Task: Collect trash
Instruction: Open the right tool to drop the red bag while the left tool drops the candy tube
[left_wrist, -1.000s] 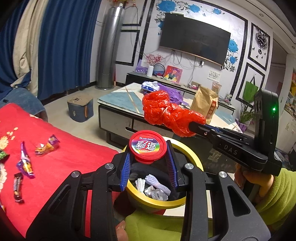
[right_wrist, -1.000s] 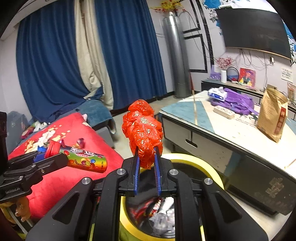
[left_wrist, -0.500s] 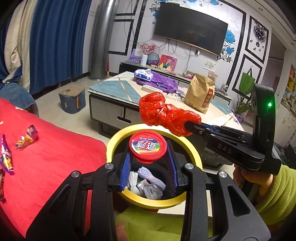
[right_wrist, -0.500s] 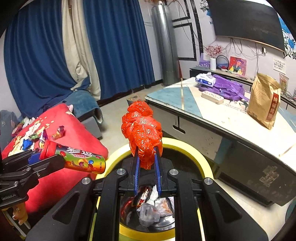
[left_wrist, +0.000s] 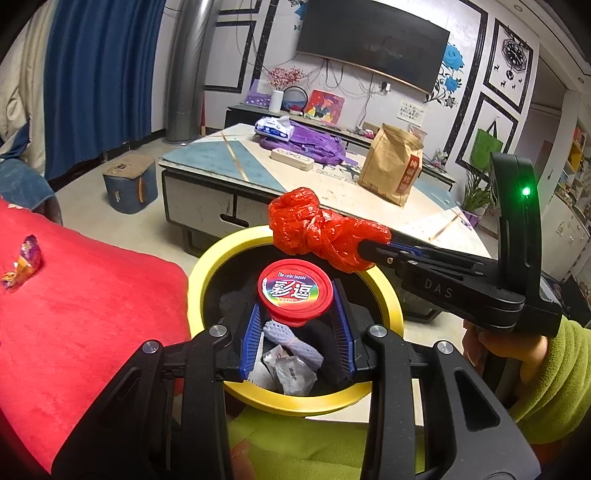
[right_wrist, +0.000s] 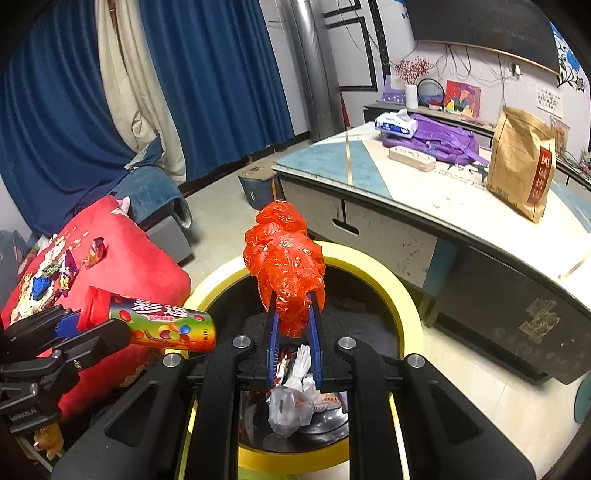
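Two hand-held grippers hang over a round, yellow-rimmed trash bin (left_wrist: 207, 266) lined in black and already holding crumpled wrappers: the left gripper (left_wrist: 295, 314) has its blue-padded jaws clamped on a colourful cylindrical candy tube with a red cap (left_wrist: 295, 290), cap end facing its camera, and the right gripper (right_wrist: 293, 317) has its jaws pressed together on a crumpled red plastic bag (right_wrist: 284, 269). Both pieces of trash sit above the bin's opening, the bag over the far rim in the left wrist view. Beside the bin lies a red blanket (left_wrist: 92, 302) with loose candy wrappers (right_wrist: 59, 273) scattered on it.
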